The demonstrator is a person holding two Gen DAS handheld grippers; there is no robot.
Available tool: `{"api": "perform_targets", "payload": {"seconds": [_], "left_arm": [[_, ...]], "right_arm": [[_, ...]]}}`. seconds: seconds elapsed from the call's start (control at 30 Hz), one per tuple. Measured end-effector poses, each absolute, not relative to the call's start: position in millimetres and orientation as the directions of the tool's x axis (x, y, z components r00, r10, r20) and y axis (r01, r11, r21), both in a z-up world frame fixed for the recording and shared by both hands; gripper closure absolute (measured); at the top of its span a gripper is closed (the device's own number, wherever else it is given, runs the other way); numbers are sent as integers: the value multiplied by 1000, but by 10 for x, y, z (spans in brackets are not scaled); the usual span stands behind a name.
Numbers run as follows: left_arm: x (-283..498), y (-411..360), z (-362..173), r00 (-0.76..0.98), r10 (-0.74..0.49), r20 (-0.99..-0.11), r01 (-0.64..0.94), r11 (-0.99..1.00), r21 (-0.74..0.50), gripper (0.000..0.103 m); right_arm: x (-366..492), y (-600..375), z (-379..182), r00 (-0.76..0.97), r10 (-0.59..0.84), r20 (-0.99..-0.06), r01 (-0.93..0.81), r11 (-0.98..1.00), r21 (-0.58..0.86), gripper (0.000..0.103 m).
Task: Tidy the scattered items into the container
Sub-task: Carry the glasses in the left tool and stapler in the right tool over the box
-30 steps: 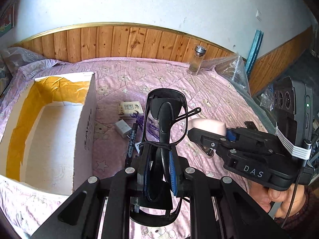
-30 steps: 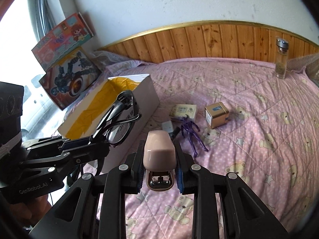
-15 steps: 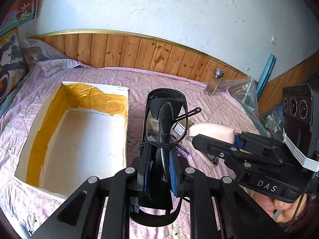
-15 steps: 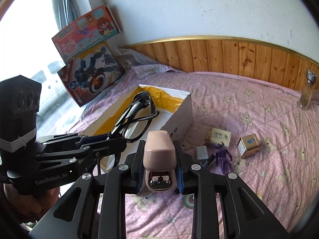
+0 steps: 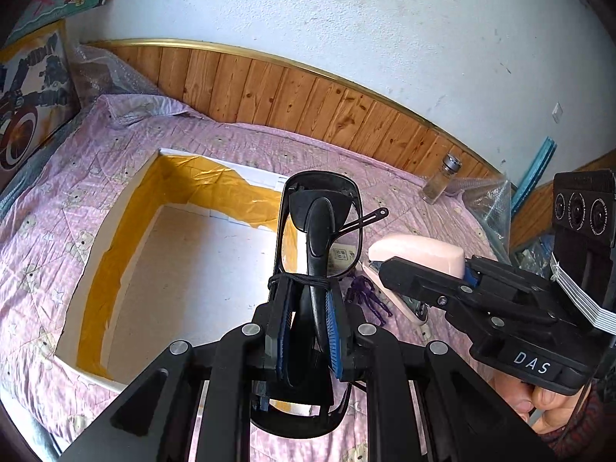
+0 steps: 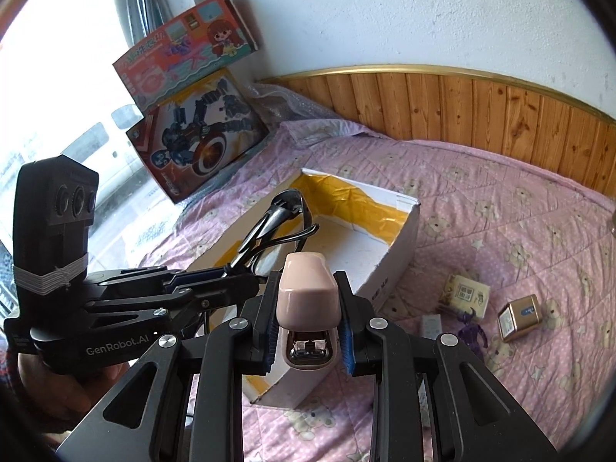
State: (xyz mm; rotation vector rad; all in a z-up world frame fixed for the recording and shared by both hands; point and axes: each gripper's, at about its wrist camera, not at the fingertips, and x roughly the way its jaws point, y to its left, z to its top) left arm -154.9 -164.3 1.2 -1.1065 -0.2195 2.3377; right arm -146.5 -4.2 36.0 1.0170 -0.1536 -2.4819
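- The left gripper (image 5: pixel 308 304) is clamped on a pair of black glasses (image 5: pixel 319 231), which stand upright between its blue pads, folded, one thin arm sticking out to the side.
- Glasses are light but fragile, and the lenses scratch. The clamp sits on the frame, which seems the safer place to hold. I'd set them down low, not drop them.
- The right gripper (image 6: pixel 308 331) is clamped on a pink stapler (image 6: pixel 308 296), mouth toward the camera, squeezed at its sides. A stapler is stiff and fairly heavy with a smooth, likely slippery shell, so a firm grip near its middle suits it.
- Both grippers hang side by side in the air, tilted down. The glasses are over the open white box (image 5: pixel 111 269); the stapler is at its near edge.
- Beyond on the pink bedcover (image 6: pixel 519 231) lie a small card packet (image 6: pixel 466 294), a gold tin (image 6: pixel 519 317), a purple toy figure (image 6: pixel 471 333) and a little white item (image 6: pixel 431 323), all outside the box.
- A glass jar (image 5: pixel 441 179) stands by the wooden panelling.
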Motion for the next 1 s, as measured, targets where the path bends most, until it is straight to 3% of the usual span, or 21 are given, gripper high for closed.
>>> {"api": "perform_targets", "payload": {"seconds": [0.7,1.0], "left_arm": [[-2599,-1942,-368,-411,465,-784,-197,-885,-422,85],[-3039,-1916,-776,-324,410,-852,-80,-910,-407,85]], "right_arm": [[-2718,-429,-22,-463,-460,-758,387,-874,294,76],[-3270,-665,-419,-369,-364,-855,425,-884,193,76]]}}
